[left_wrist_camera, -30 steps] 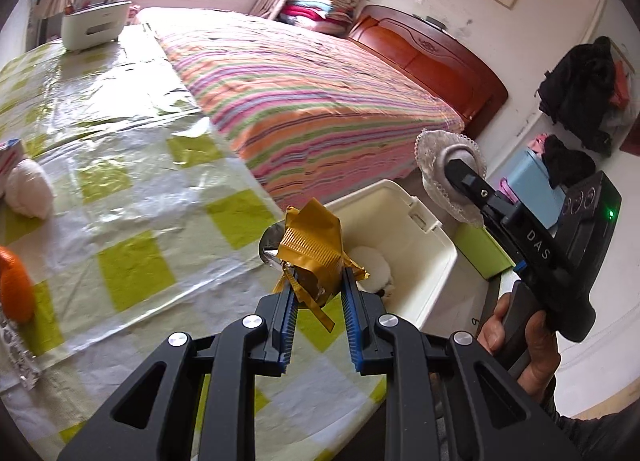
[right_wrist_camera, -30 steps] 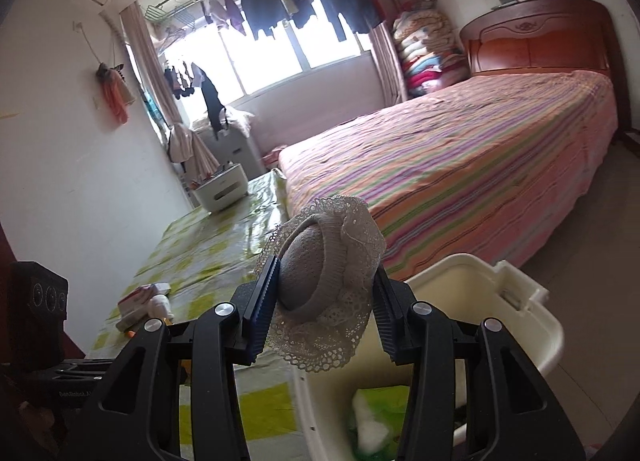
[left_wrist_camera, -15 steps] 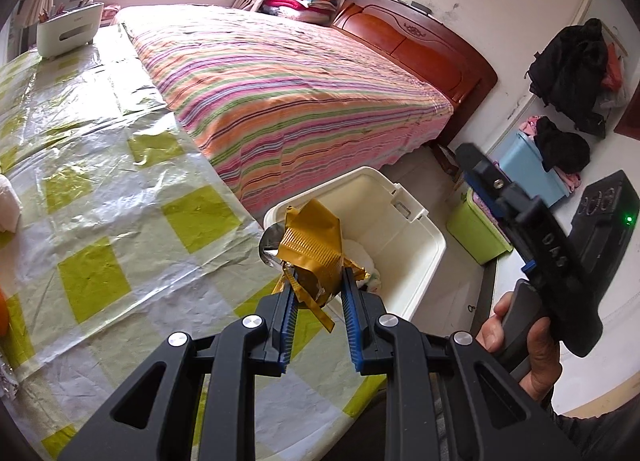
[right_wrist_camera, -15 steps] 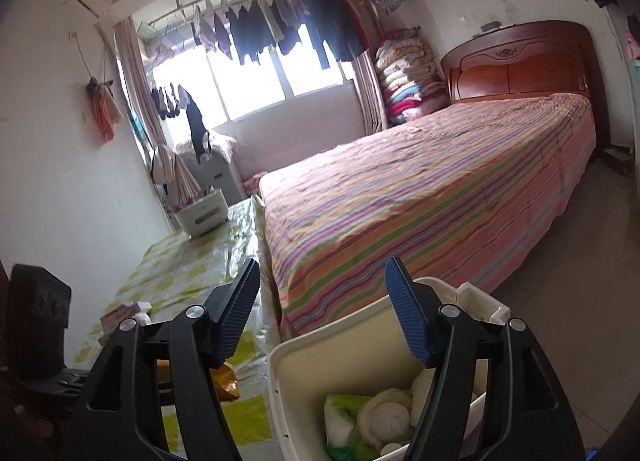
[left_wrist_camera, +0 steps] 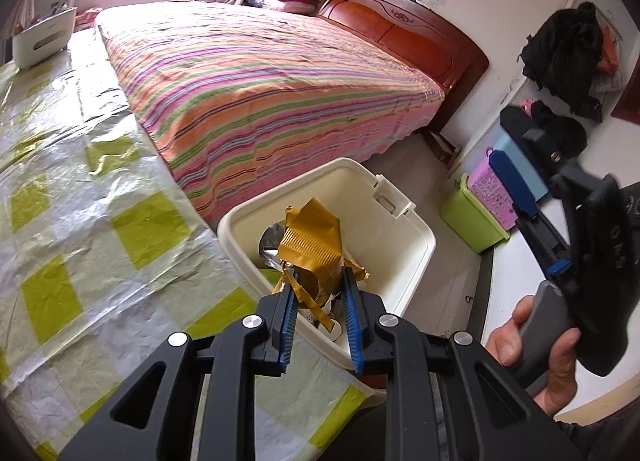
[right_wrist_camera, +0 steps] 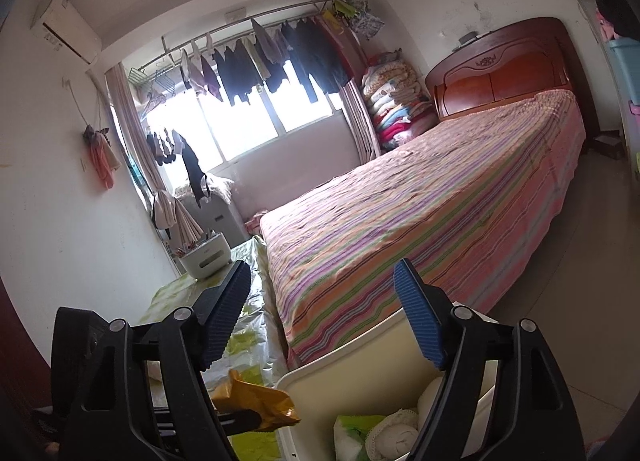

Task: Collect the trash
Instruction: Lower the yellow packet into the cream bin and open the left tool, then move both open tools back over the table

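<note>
My left gripper [left_wrist_camera: 319,275] is shut on a crumpled gold wrapper [left_wrist_camera: 314,245] and holds it above the open white bin [left_wrist_camera: 400,261], which stands beside the table. The same wrapper [right_wrist_camera: 256,397] shows low in the right wrist view, next to the bin's rim [right_wrist_camera: 340,357]. My right gripper [right_wrist_camera: 320,267] hovers above the bin's near side. Its jaws are opening, and nothing is between them. Inside the bin lie a white lace piece [right_wrist_camera: 394,431] and a green packet [right_wrist_camera: 352,429].
A table with a yellow-green checked cloth [left_wrist_camera: 80,221] runs left of the bin, with a white holder [left_wrist_camera: 40,41] at its far end. A striped bed [left_wrist_camera: 260,81] lies behind. A green box [left_wrist_camera: 472,221] sits on the floor at right. A person's hand [left_wrist_camera: 540,357] grips the right handle.
The right gripper opened and the lace piece left it; it now lies in the bin. The left gripper carried the gold wrapper from over the table's edge to over the bin.
</note>
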Demonstrator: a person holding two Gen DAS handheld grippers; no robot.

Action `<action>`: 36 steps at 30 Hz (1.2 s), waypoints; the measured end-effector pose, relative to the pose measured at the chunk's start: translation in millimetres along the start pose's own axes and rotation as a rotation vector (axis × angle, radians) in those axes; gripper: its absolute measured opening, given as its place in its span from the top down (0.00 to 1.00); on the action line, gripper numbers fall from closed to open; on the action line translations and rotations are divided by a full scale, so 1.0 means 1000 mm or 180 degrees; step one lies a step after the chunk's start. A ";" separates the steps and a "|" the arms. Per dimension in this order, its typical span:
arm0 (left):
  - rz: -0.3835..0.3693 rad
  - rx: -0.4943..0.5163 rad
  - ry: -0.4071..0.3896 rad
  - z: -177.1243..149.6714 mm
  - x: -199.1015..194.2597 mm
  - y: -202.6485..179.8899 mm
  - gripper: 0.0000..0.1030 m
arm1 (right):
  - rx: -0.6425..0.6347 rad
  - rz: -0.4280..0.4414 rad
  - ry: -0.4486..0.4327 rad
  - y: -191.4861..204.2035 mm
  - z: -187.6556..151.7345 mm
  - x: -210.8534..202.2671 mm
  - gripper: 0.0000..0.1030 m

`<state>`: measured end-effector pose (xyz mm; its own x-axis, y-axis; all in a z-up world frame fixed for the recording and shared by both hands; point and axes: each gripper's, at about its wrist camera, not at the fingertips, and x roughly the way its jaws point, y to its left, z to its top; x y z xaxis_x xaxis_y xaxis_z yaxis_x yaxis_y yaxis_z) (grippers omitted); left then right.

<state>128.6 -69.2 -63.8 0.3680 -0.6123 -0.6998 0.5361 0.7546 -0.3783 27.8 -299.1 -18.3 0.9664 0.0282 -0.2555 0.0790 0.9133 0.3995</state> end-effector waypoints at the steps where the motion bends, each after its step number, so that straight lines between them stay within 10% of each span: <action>1: -0.0006 0.0021 0.0015 0.000 0.003 -0.003 0.79 | 0.0009 -0.0006 -0.0018 -0.001 0.000 0.000 0.29; 8: -0.0023 0.0141 0.0007 0.003 0.012 -0.017 0.77 | 0.0108 0.0001 -0.0127 -0.007 0.003 -0.009 0.28; 13: 0.0039 0.0183 -0.0104 0.003 0.014 -0.025 0.39 | 0.0148 0.0010 -0.0209 -0.008 0.005 -0.014 0.27; 36: 0.0341 -0.0167 -0.0505 -0.010 -0.056 0.029 0.32 | 0.0073 0.0288 0.0091 0.036 -0.016 0.009 0.24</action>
<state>116.2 -11.3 -41.6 0.5383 -0.5541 -0.6350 0.4486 0.8262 -0.3407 35.7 -260.0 -20.3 0.9625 0.1219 -0.2424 -0.0023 0.8970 0.4421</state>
